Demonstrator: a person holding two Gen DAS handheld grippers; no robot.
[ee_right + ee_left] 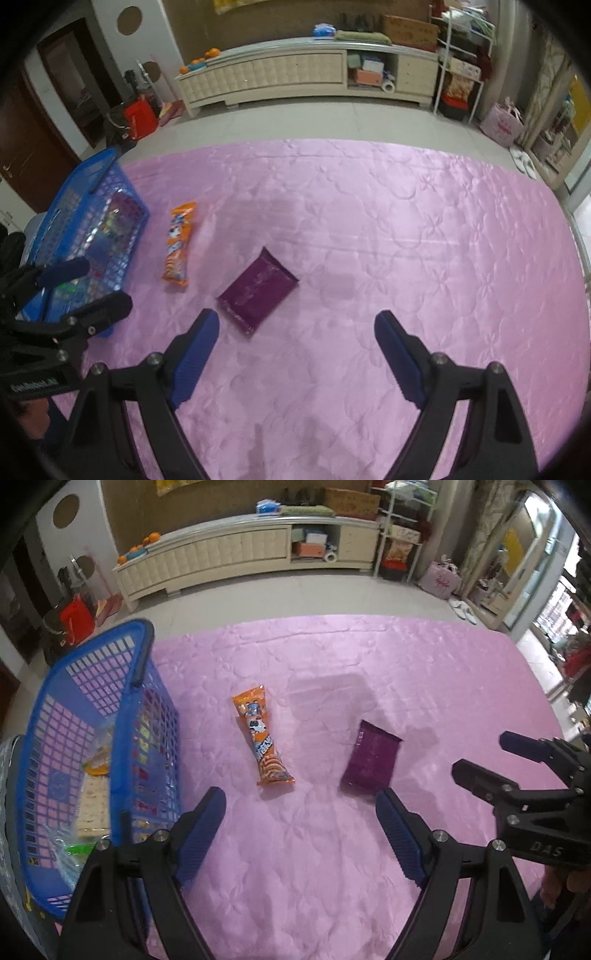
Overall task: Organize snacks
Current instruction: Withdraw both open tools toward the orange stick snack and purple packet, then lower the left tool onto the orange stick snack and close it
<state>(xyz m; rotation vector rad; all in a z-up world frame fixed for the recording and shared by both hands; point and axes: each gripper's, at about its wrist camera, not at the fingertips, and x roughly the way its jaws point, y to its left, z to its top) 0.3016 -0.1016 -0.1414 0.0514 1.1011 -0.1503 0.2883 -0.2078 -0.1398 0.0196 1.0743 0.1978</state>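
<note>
Both tongs — left (301, 808) and right (297, 332) — hang open and empty over the pink quilted bed (406, 221), likely poised to move the dark purple foil pouch (257, 291) to the blue plastic mesh basket (147, 716) at its left edge.

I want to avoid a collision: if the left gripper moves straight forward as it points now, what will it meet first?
Probably the pink cloth; the open left gripper aims between the orange packet and the purple packet. Depth is unclear.
</note>
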